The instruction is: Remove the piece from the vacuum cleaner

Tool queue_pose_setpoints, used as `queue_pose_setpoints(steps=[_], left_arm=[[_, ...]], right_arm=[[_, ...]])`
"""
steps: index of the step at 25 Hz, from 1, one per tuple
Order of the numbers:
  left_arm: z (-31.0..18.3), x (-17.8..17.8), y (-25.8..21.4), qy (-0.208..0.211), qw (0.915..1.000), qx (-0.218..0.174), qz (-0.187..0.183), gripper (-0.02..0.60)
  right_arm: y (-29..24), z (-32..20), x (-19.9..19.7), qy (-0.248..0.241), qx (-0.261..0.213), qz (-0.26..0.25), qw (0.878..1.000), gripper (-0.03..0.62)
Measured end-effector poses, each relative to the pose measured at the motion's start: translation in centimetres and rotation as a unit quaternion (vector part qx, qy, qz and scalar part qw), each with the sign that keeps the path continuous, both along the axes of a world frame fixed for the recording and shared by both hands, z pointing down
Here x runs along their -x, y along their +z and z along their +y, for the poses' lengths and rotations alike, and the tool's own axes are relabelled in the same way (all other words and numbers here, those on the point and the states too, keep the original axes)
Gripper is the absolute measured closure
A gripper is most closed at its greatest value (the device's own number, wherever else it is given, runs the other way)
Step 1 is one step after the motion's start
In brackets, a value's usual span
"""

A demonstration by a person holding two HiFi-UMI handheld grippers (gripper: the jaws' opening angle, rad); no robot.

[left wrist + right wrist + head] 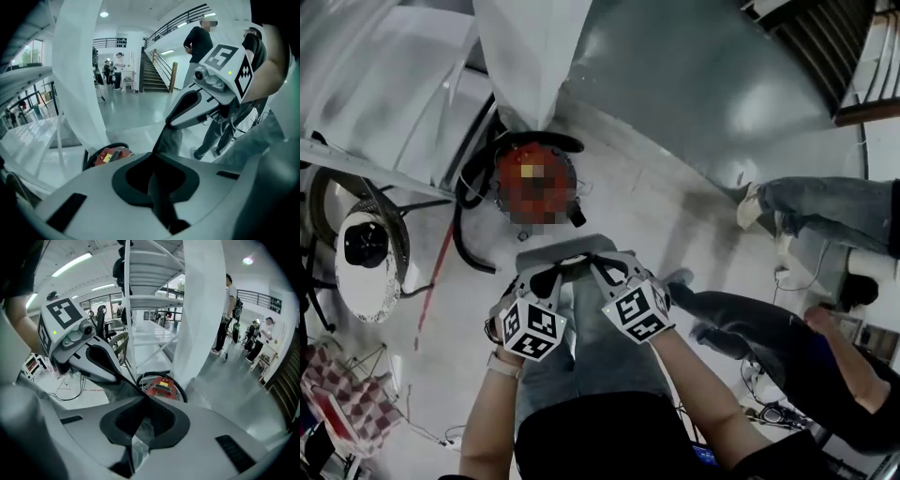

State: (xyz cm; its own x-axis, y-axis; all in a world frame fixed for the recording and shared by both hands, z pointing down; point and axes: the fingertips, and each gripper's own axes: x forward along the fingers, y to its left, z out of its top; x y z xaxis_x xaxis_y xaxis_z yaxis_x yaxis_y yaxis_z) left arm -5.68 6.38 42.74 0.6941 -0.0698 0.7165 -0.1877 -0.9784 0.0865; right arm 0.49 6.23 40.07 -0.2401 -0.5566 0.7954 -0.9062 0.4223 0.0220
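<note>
Approach stage: the red round vacuum cleaner [534,183] with black hose sits at the white pillar's [530,56] foot. The left gripper [551,274] and right gripper [600,268], jaws clenched on nothing, hang well short of the pillar. Next, probably, reaching down and opening.

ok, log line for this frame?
phase: pre-approach | left gripper: shut, empty | right gripper: shut, empty | vacuum cleaner: on floor ahead, neither gripper touching it

We read the vacuum cleaner [534,178] at 12 o'clock as red with a yellow label and a black hose [461,246]. Left gripper [555,272] and right gripper [607,269]: light grey, cubes in black-and-white squares. Red-white checked cloth [342,394] at 8 o'clock. Floor [675,187] pale grey.
</note>
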Motion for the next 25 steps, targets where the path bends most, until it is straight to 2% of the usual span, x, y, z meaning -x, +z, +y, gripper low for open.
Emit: queue_pose_setpoints(steps=[13, 20, 25], left_arm=[[-3.5, -1.6, -18.1, 0.011, 0.9947, -0.082, 0.061, 0.554], [-5.5, -4.7, -27.8, 0.013, 0.9861, -0.132, 0.101, 0.554], [-5.4, -6.3, -31.9, 0.014, 0.9801, -0.161, 0.116, 0.554]], right_arm=[[-18.9, -2.0, -1.2, 0.029, -0.1, 0.023, 0.994, 0.546], [-28.5, -3.1, -4.1, 0.032, -0.153, 0.031, 0.987, 0.548], [-32.5, -2.5, -5.6, 0.036, -0.181, 0.032, 0.982, 0.549]])
